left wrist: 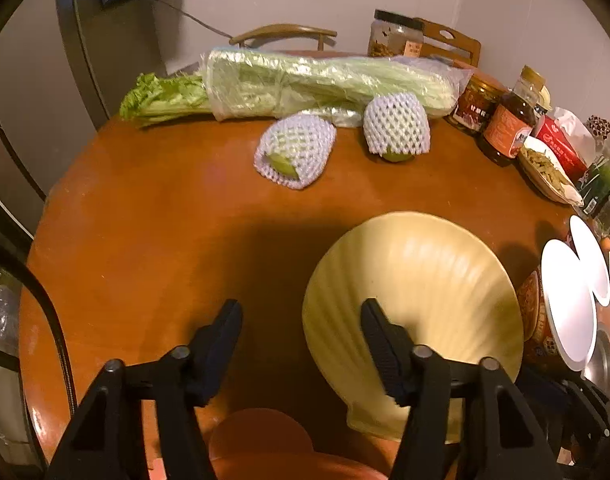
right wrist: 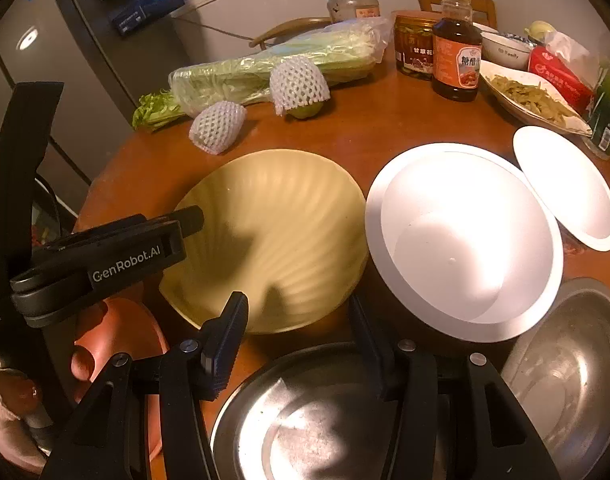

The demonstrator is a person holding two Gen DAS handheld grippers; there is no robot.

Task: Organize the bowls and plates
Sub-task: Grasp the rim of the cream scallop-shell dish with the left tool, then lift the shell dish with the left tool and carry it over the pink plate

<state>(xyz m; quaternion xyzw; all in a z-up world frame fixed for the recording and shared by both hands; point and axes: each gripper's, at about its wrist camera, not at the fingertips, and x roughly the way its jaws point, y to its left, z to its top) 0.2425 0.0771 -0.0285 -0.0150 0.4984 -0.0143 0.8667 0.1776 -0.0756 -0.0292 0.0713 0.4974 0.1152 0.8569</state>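
Left tool (left wrist: pixel 301 312) — jaws apart, gripping nothing — straddles the near-left rim of the yellow shell plate (left wrist: pixel 425 280).

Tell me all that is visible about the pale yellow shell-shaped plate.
The pale yellow shell-shaped plate is fan-shaped with ribs running to a narrow end, and looks like glazed ceramic. It is empty and lies on the brown round table. The left gripper straddles its edge, one finger above the inside, jaws open.

"GenRobot.AI" is printed on the left hand-held gripper (right wrist: pixel 193 216); "Family" is faintly seen on a white bowl (right wrist: pixel 505 54).
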